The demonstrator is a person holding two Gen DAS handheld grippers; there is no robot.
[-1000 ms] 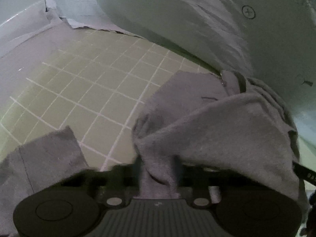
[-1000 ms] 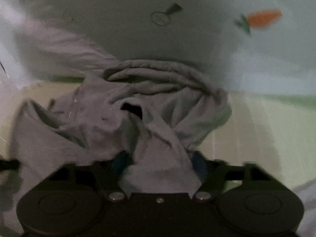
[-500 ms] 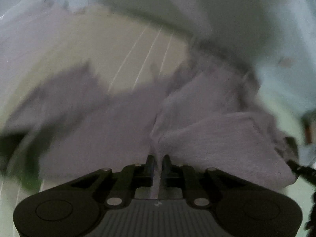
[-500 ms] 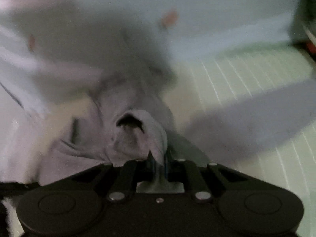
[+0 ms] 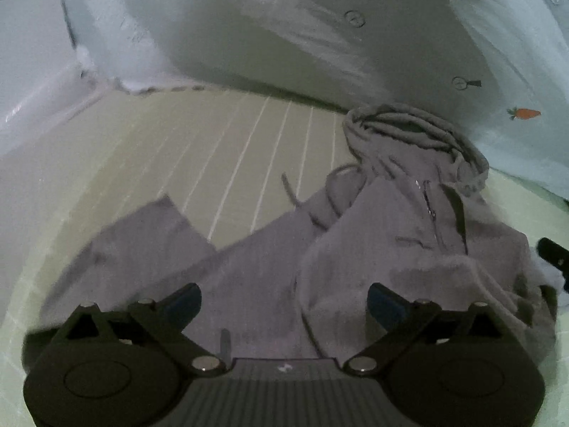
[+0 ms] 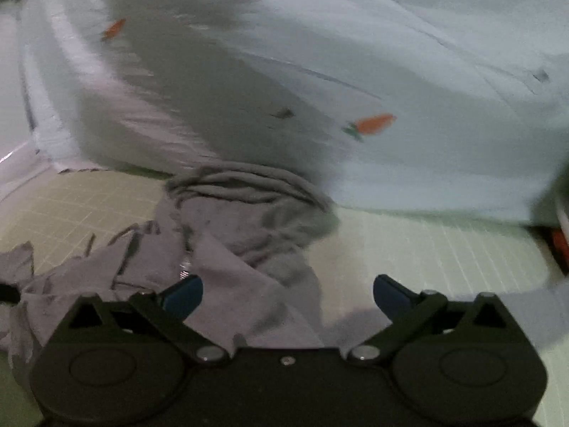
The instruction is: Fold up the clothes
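both tools are seen spread wide: the left gripper [image 5: 282, 300] has its jaws parted over the cloth with nothing pinched between them, and the right gripper [image 6: 288, 293] is likewise released, its blue pads apart above the fabric. the grey hoodie [image 5: 409, 249] is spread on the green grid mat [image 5: 231, 149], bunched rather than flat, its hood [image 5: 416, 135] rolled up against the pale patterned sheet [image 5: 320, 28] at the back, one sleeve [image 5: 142, 242] thrown out toward the left. in the right view the same garment [image 6: 249, 249] is lumped at centre-left, bare mat [image 6: 426, 249] being left to the right of it.

risks, as judged from here: a double layer could be caught if the jaws are closed on the heaped middle, and the fold would then be dragged crooked. the drawstring [image 5: 288, 188] lies loose across the mat and could be snagged or trapped inside a fold. the zipper [image 5: 428, 206] sits in a ridge; a crease forced over it would likely spring back. the hood, pressed to the sheet, might pull that sheet along if lifted carelessly.

the count: one hoodie, one hood, one sleeve clearly shown, one loose drawstring end, one mat, one sheet, two carrot prints [image 6: 375, 122] in the right view, two grippers.
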